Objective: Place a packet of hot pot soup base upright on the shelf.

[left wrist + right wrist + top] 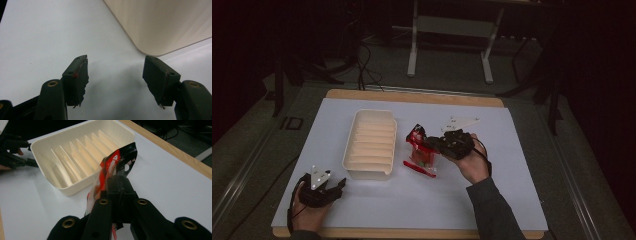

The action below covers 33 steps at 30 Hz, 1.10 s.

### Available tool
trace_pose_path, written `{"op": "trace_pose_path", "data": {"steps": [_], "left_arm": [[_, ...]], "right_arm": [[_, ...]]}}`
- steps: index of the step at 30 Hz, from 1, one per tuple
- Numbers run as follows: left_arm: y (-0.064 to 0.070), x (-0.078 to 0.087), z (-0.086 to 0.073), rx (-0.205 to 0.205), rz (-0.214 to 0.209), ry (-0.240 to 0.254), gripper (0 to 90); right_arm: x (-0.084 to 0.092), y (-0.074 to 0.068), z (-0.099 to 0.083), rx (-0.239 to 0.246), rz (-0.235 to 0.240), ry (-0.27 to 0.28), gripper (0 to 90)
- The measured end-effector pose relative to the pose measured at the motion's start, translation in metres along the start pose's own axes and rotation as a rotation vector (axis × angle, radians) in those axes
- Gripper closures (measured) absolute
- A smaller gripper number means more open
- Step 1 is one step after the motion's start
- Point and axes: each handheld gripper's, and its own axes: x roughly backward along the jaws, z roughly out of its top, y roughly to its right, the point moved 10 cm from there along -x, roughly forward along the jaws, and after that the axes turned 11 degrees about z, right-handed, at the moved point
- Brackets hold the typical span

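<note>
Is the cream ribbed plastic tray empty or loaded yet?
Empty: the cream ribbed plastic tray shows bare ribs, and the red-and-clear plastic packet is outside it, pinched in the right gripper.

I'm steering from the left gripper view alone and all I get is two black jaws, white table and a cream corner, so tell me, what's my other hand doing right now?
Observer: The right gripper is shut on a red, black and clear snack bag, pinching its top end.
Operator: Where is that bag relative to the cream thing?
Observer: Just right of the cream tray in the high view, with its lower end resting on the white table.
Operator: Anything in the tray?
Observer: No, its ribbed floor is bare.
Operator: And my left gripper?
Observer: The left gripper sits open near the table's front left corner, short of the tray's near end, holding nothing.
</note>
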Motion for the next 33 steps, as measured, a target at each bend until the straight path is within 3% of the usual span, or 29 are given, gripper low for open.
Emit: {"op": "trace_pose_path", "data": {"steps": [33], "left_arm": [[0.000,0.000,0.000,0.001,0.000,0.000,37.2]], "right_arm": [[-0.009,-0.014,0.021,0.044,0.023,0.015,89.5]]}}
